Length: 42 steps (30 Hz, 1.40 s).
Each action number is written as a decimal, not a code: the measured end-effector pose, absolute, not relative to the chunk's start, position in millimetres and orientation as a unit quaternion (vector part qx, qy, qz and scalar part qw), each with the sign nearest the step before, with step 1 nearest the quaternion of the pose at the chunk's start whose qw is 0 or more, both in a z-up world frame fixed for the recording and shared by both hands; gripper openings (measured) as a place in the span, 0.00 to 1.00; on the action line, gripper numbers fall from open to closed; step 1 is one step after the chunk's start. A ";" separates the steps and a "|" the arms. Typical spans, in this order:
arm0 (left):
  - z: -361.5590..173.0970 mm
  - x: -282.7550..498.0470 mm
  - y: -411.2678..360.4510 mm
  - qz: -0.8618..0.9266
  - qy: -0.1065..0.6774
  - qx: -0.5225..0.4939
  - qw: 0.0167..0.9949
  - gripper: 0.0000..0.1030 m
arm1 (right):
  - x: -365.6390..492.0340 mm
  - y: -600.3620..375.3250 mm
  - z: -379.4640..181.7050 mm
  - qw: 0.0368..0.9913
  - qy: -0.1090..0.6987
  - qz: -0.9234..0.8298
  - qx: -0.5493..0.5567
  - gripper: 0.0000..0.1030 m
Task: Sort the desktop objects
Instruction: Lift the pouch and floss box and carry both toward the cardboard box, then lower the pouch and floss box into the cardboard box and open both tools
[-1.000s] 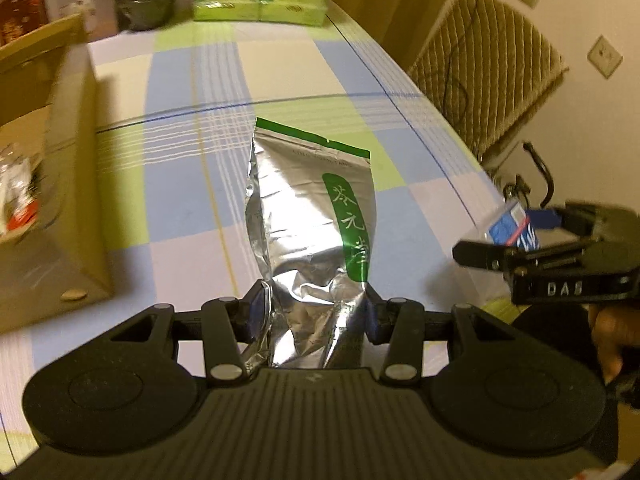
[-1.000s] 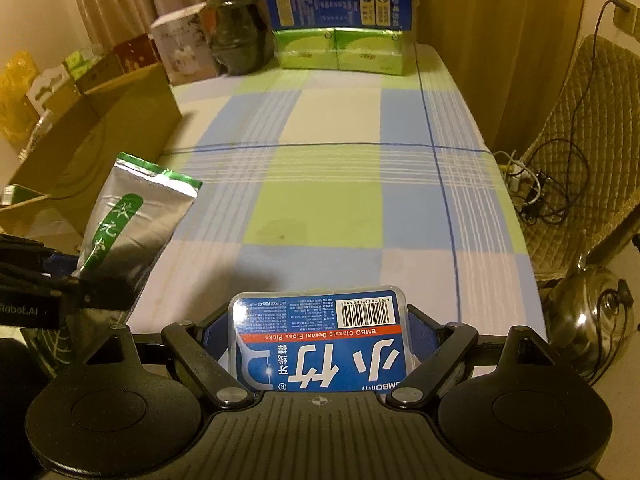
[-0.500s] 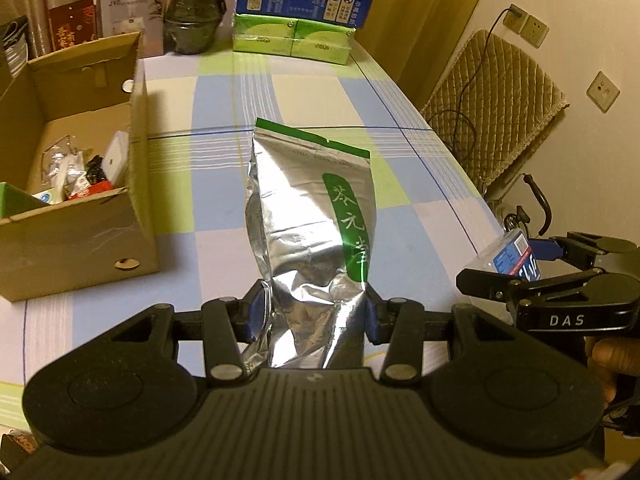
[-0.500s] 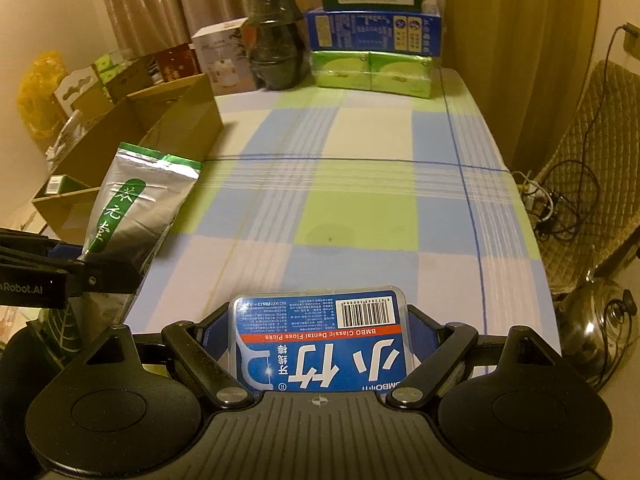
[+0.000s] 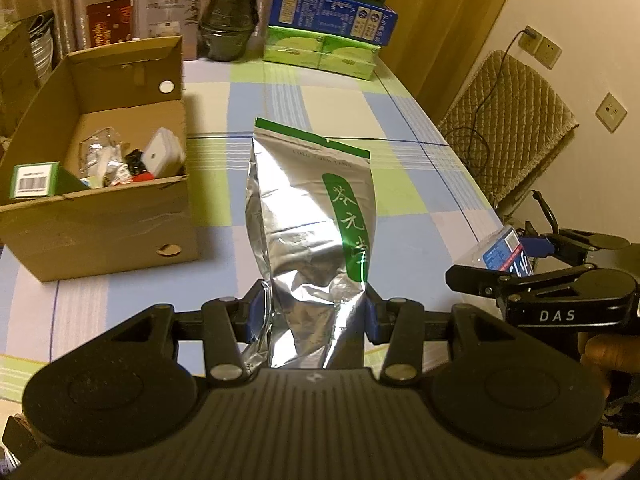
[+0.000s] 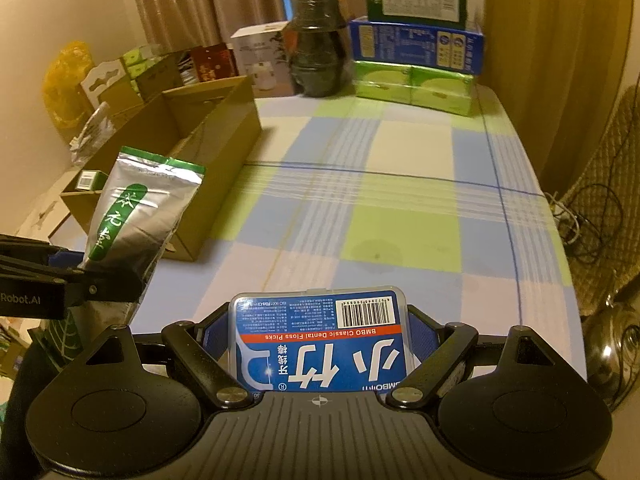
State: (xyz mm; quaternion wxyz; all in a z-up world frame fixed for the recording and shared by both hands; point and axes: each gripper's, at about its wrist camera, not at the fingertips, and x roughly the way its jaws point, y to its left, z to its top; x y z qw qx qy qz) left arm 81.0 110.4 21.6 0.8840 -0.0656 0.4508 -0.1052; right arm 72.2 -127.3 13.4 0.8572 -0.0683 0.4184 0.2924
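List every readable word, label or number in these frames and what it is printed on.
"BMBO Classic Dental Floss Picks": floss pick box, upside down in right gripper.
"DAS": right gripper body.
"Robot.AI": left gripper body.
Green Chinese characters: foil pouch.
Barcode digits, stacked boxes: too small.

One silver tea pouch (image 5: 310,216) at the centre. One blue floss-pick case (image 6: 320,340). One open cardboard box (image 5: 96,224) at nine o'clock. At twelve o'clock: two green packs (image 5: 320,54) side by side, one blue carton (image 5: 332,16), one dark jar (image 5: 230,20). One quilted chair (image 5: 508,128) at two o'clock.
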 end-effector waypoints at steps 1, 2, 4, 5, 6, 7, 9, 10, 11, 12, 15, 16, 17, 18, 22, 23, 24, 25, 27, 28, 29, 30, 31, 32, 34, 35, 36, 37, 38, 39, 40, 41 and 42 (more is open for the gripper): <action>22.0 79.9 113.3 -0.103 0.450 -0.069 0.884 0.40 | 72.0 -123.4 13.6 0.856 0.418 0.296 -0.069 0.81; 22.2 78.6 116.7 -0.101 0.450 -0.073 0.884 0.40 | 71.4 -120.4 14.2 0.856 0.416 0.298 -0.071 0.81; 23.2 76.1 123.0 -0.096 0.448 -0.079 0.885 0.40 | 71.1 -113.7 15.5 0.854 0.415 0.305 -0.074 0.81; 24.0 75.2 125.9 -0.094 0.447 -0.080 0.886 0.40 | 70.8 -109.7 16.4 0.854 0.414 0.307 -0.075 0.81; 25.2 74.5 128.9 -0.091 0.445 -0.082 0.887 0.40 | 70.4 -106.4 17.4 0.853 0.412 0.310 -0.077 0.81; 26.7 73.7 132.6 -0.089 0.444 -0.084 0.888 0.40 | 70.3 -103.0 18.3 0.853 0.411 0.312 -0.078 0.81; 29.6 72.2 139.8 -0.087 0.442 -0.092 0.888 0.40 | 69.8 -96.5 20.0 0.852 0.409 0.317 -0.080 0.81; 31.2 71.6 142.9 -0.086 0.441 -0.093 0.889 0.40 | 69.3 -92.9 20.8 0.852 0.407 0.320 -0.082 0.81; 33.0 70.9 145.7 -0.084 0.440 -0.093 0.889 0.40 | 69.3 -89.5 21.8 0.851 0.406 0.322 -0.083 0.81; 34.7 70.1 148.7 -0.081 0.438 -0.092 0.890 0.40 | 69.1 -86.7 22.7 0.850 0.405 0.325 -0.083 0.81; 39.4 68.7 159.1 -0.072 0.436 -0.093 0.892 0.40 | 68.1 -76.1 25.2 0.849 0.401 0.334 -0.087 0.81; 40.8 68.1 162.2 -0.069 0.435 -0.094 0.893 0.40 | 67.5 -72.1 26.2 0.848 0.399 0.337 -0.088 0.81; 42.1 67.3 165.4 -0.067 0.434 -0.094 0.893 0.40 | 67.2 -68.5 26.7 0.848 0.398 0.340 -0.089 0.81; 43.5 66.3 168.2 -0.065 0.433 -0.094 0.894 0.40 | 66.7 -65.3 27.3 0.847 0.397 0.342 -0.090 0.81; 49.6 63.0 179.3 -0.055 0.428 -0.094 0.897 0.40 | 64.8 -50.6 28.6 0.844 0.392 0.353 -0.095 0.81; 50.5 62.1 181.7 -0.053 0.427 -0.093 0.898 0.40 | 64.3 -46.4 29.0 0.844 0.390 0.356 -0.097 0.81; 51.4 61.5 184.6 -0.051 0.426 -0.094 0.899 0.40 | 63.2 -42.4 29.2 0.843 0.388 0.358 -0.099 0.81; 52.2 61.2 187.7 -0.049 0.425 -0.094 0.899 0.40 | 62.5 -37.9 29.8 0.843 0.387 0.361 -0.101 0.81; 53.7 60.6 193.0 -0.045 0.423 -0.094 0.900 0.40 | 60.9 -29.7 30.7 0.841 0.384 0.366 -0.105 0.81; 54.3 60.3 195.7 -0.042 0.423 -0.094 0.900 0.40 | 60.5 -25.7 30.8 0.840 0.383 0.369 -0.107 0.81; 54.6 59.9 198.1 -0.040 0.422 -0.094 0.901 0.40 | 60.1 -21.3 30.8 0.839 0.382 0.371 -0.108 0.81; 54.9 59.3 200.9 -0.038 0.421 -0.093 0.901 0.40 | 59.7 -18.2 30.8 0.839 0.382 0.373 -0.110 0.81; 55.2 59.2 203.9 -0.036 0.421 -0.093 0.902 0.40 | 59.7 -14.1 30.6 0.838 0.381 0.375 -0.112 0.81; 55.6 59.0 206.4 -0.033 0.420 -0.093 0.902 0.40 | 59.8 -10.4 30.3 0.837 0.381 0.376 -0.113 0.81; 56.0 59.1 212.7 -0.029 0.419 -0.095 0.902 0.40 | 60.2 -4.4 30.0 0.836 0.380 0.380 -0.116 0.81; 56.4 58.9 216.2 -0.027 0.419 -0.096 0.903 0.40 | 60.1 -0.7 29.9 0.835 0.379 0.382 -0.117 0.81; 56.9 58.8 219.3 -0.025 0.418 -0.097 0.903 0.40 | 60.0 2.3 30.1 0.834 0.378 0.383 -0.118 0.81; 57.7 58.5 222.7 -0.024 0.417 -0.095 0.903 0.40 | 60.1 6.0 30.1 0.833 0.377 0.386 -0.120 0.81; 58.7 58.2 225.9 -0.022 0.417 -0.093 0.904 0.40 | 59.7 9.5 29.9 0.833 0.376 0.388 -0.121 0.81; 59.6 58.2 229.3 -0.020 0.417 -0.092 0.904 0.40 | 59.4 13.3 30.0 0.832 0.375 0.390 -0.123 0.81; 60.8 58.5 233.1 -0.018 0.417 -0.090 0.904 0.40 | 60.1 17.5 30.0 0.831 0.374 0.392 -0.123 0.81; 62.0 58.9 236.6 -0.015 0.417 -0.088 0.904 0.40 | 60.5 21.5 29.8 0.831 0.373 0.394 -0.123 0.81; 63.0 58.8 240.6 -0.012 0.417 -0.087 0.905 0.40 | 60.9 25.0 29.9 0.830 0.373 0.397 -0.124 0.81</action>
